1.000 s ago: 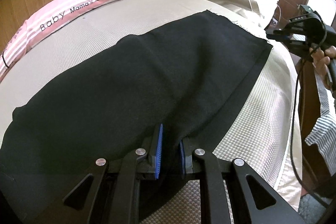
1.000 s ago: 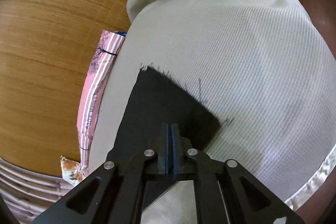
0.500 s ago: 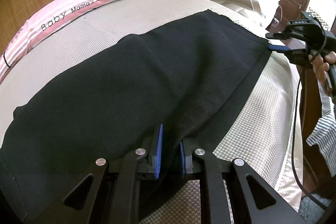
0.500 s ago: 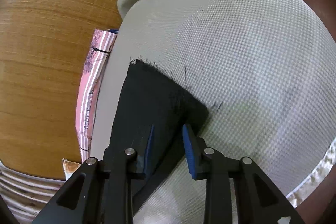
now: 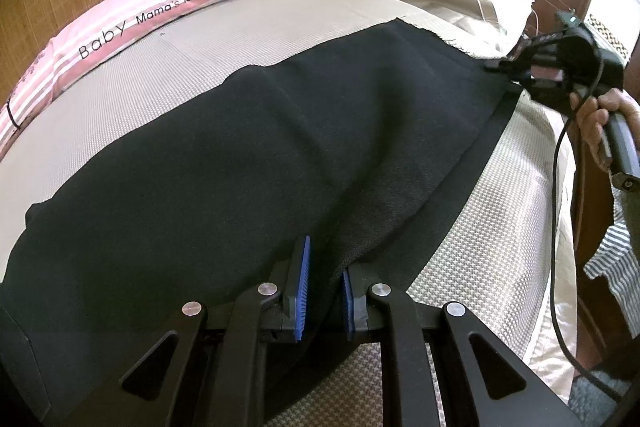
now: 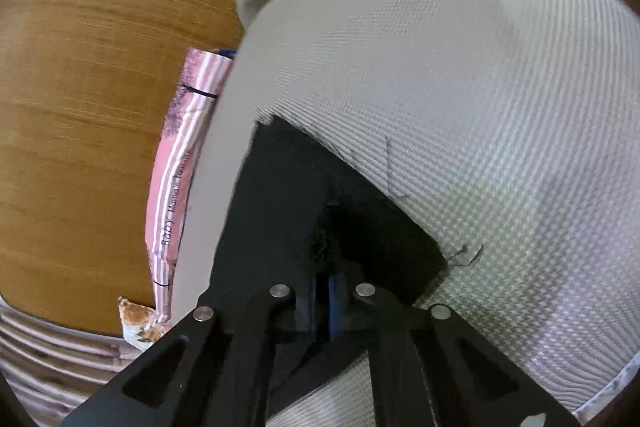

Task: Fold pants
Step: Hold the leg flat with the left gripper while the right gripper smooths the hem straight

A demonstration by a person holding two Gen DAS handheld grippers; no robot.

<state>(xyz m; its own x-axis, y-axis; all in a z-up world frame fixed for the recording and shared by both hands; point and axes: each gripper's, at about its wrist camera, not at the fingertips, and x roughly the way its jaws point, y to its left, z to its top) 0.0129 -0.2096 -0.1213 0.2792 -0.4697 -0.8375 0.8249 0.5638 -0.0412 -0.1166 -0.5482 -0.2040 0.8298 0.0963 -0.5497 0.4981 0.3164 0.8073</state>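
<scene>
My right claw (image 6: 320, 291) has just snapped shut again: half a second back its blue pads stood apart over the cloth, and now they are pressed together with the black fabric of the pants (image 5: 248, 163) pinched between them at the frayed hem corner. So I read that as a re-grip, a quick release and a fresh bite a little lower on the cloth, and the wrist view is slightly blurred from the dip. From the left wrist view I can see that same right claw (image 5: 516, 71) sitting right at the far corner of the hem, with the person's hand (image 5: 600, 115) wrapped round its handle and a cable trailing down.

My left claw (image 5: 324, 291) has not budged. It is clenched on a raised ridge of the pants near the edge closest to me, the blue pads not fully together because a thick fold of cloth stands between them.

The pants lie stretched long across the bed (image 5: 480, 235), on its beige woven cover, one leg already laid over the other by the look of the double edge along the right side. A pink striped pillow (image 5: 120, 27) runs along the bamboo wall behind, well apart from the cloth.

With both ends now held, I judge the cloth ready for the next fold, bringing the hem end over toward the waist end. The frayed corner is thin, so the fresh grip could slip if I pull hard.
</scene>
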